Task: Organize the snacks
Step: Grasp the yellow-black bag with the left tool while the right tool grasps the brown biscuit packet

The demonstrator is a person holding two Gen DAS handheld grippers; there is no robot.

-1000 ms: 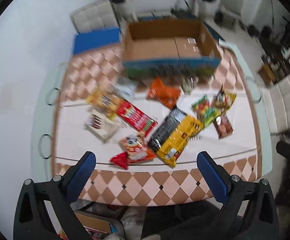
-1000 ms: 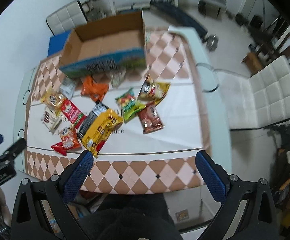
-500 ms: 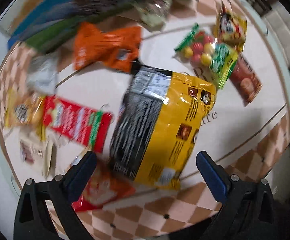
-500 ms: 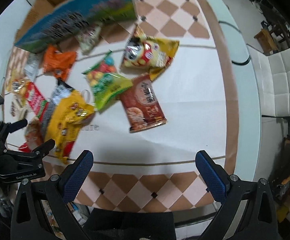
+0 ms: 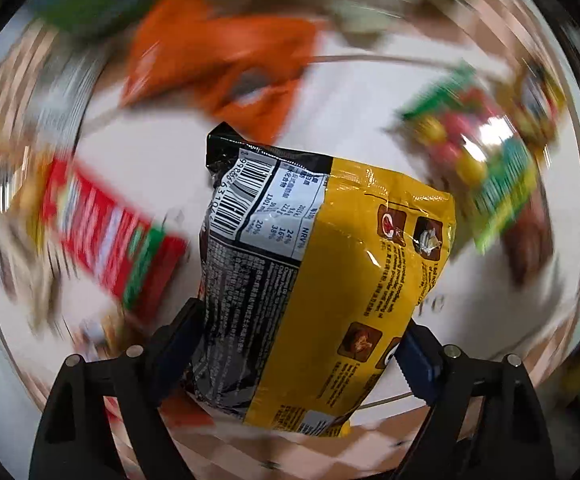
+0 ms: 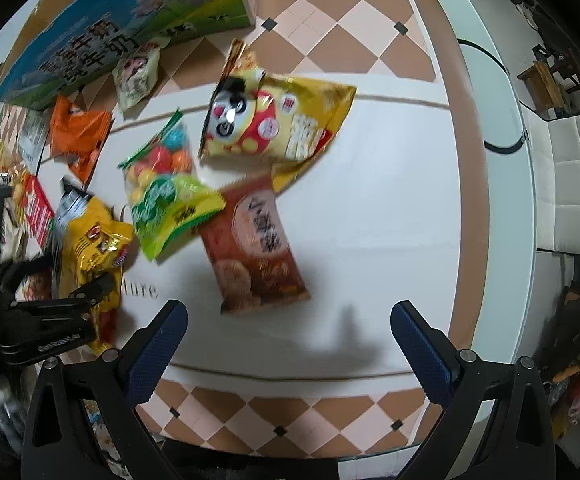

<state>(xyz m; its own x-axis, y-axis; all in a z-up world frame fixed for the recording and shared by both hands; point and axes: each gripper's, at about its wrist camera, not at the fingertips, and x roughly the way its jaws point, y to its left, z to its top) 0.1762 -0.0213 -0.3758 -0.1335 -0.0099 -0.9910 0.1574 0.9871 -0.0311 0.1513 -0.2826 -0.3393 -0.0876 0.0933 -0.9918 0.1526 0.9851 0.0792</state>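
My left gripper (image 5: pixel 294 344) is shut on a yellow and black snack bag (image 5: pixel 322 280), its blue pads pressing both sides; the bag seems raised off the table, the background blurred. The bag (image 6: pixel 90 248) and left gripper (image 6: pixel 50 312) also show in the right wrist view. My right gripper (image 6: pixel 288 320) is open and empty above the white cloth, just short of a brown snack packet (image 6: pixel 254 248). A green candy bag (image 6: pixel 166 192) and a yellow panda bag (image 6: pixel 274 120) lie beyond it. The blue cardboard box (image 6: pixel 130 36) stands at the back.
An orange packet (image 5: pixel 226 60), a red packet (image 5: pixel 106 232) and a green candy bag (image 5: pixel 486 168) lie around the held bag. A small pale packet (image 6: pixel 136 76) leans by the box. White chairs (image 6: pixel 570 200) stand right of the table edge (image 6: pixel 502 160).
My left gripper has dropped down to the yellow and black bag and shut on it. My right gripper has moved down and closer to the brown packet, still open.
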